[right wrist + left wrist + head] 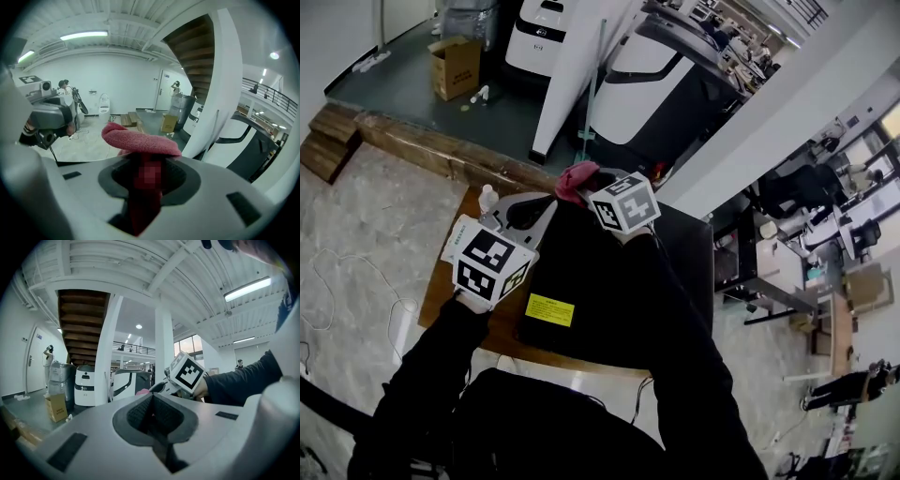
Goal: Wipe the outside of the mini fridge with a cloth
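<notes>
mini fridge (609, 291) is set on wooden bench (438, 286), black top partly hidden by sleeve (684, 347) | left gripper (152, 404): jaws are pressed together | right gripper (147, 161): jaws are clamped on red cloth (577, 176), held by fridge's far edge | yellow label (549, 310): print cannot be read

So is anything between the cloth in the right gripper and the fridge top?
Nothing visible. The right gripper holds the pink cloth at the far edge of the mini fridge; the left gripper sits beside it, shut.

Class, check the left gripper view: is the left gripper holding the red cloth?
No, the left gripper has its jaws closed on nothing; the red cloth sits clamped in the right gripper.
</notes>
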